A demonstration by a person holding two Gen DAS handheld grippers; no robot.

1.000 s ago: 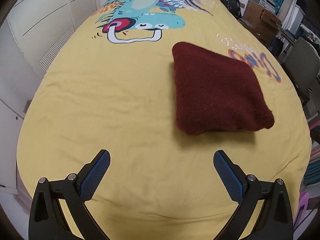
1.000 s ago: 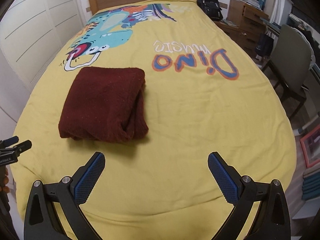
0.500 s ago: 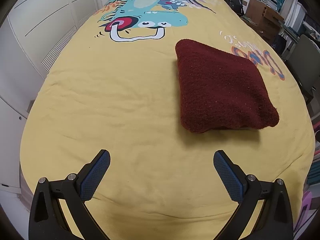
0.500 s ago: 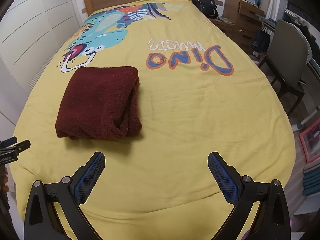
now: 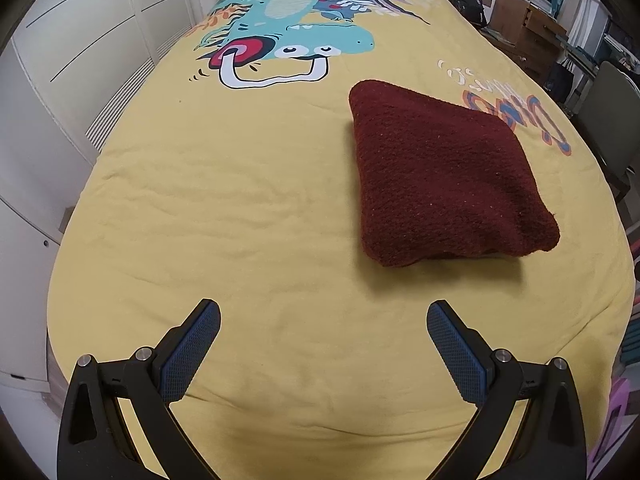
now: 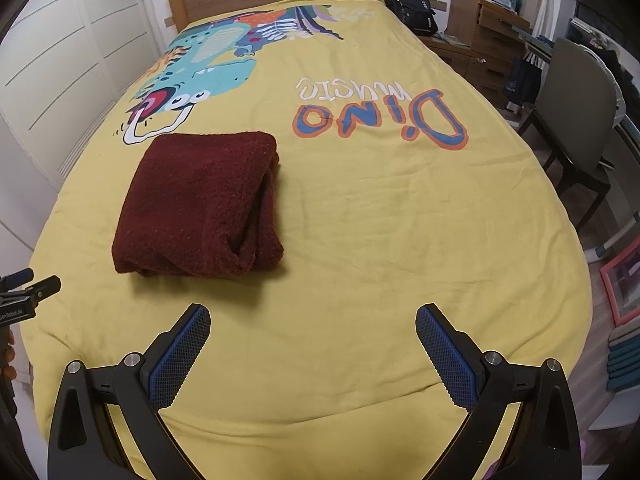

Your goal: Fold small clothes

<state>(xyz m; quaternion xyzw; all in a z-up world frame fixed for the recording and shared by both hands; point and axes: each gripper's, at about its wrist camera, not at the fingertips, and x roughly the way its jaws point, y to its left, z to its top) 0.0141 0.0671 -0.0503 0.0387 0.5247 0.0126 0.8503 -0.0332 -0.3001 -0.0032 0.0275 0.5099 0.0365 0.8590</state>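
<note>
Dark red garment (image 6: 200,204) lies folded in compact bundle on yellow bed cover (image 6: 380,240), left of centre. My left gripper (image 5: 323,334) and right gripper (image 6: 312,340): fingers spread wide, holding nothing, short of bundle. Folding looks finished; no other clothes visible.

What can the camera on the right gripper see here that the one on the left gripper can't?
Only the right wrist view shows the whole "Dino music" print, the open layered edge of the folded maroon garment, and the left hand-held gripper poking in at the frame's edge. Only the left wrist view shows the garment's smooth closed side and the slatted vent in the white cabinets. Both show the yellow bedspread, the dinosaur print, and an open, empty right hand-held gripper or left one.
</note>
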